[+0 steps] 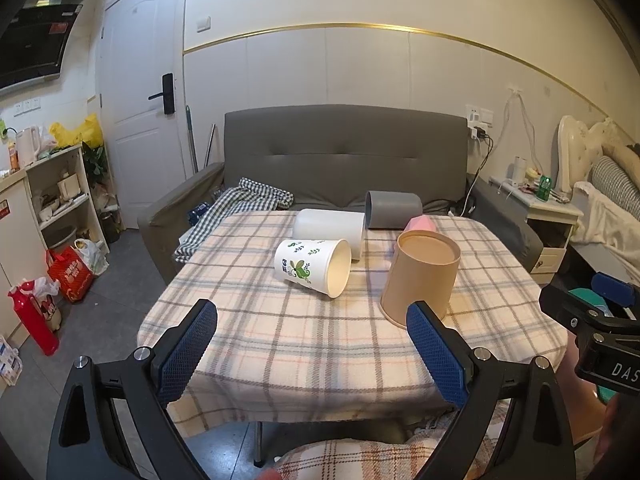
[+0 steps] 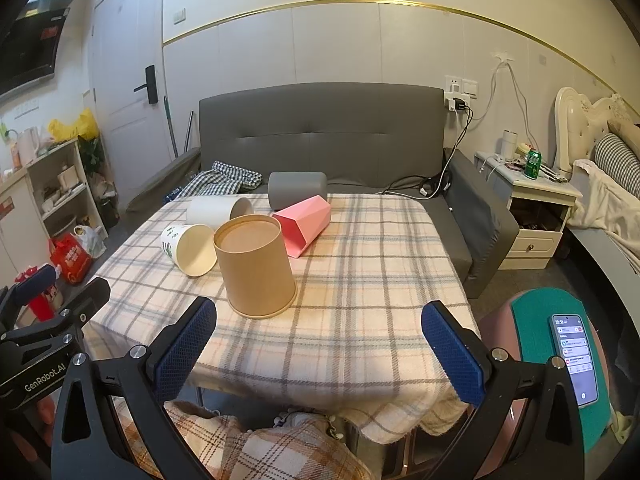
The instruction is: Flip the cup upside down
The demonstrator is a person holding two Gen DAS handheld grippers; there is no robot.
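A brown paper cup [image 1: 420,276] [image 2: 255,266] stands upside down on the plaid tablecloth [image 1: 304,332] [image 2: 360,280], base up. A floral white cup [image 1: 314,266] [image 2: 188,249] lies on its side to its left. Behind lie a plain white cup [image 1: 330,230] [image 2: 218,210], a grey cup [image 1: 394,209] [image 2: 297,190] and a pink cup [image 1: 420,225] [image 2: 306,224]. My left gripper [image 1: 312,356] is open and empty at the table's near edge. My right gripper [image 2: 318,356] is open and empty, short of the brown cup.
A grey sofa [image 1: 344,152] [image 2: 320,132] stands behind the table, with a checked cloth [image 1: 224,212] on it. A nightstand [image 2: 532,208] stands right, shelves [image 1: 60,196] left. A phone [image 2: 574,360] lies on a green pad at right.
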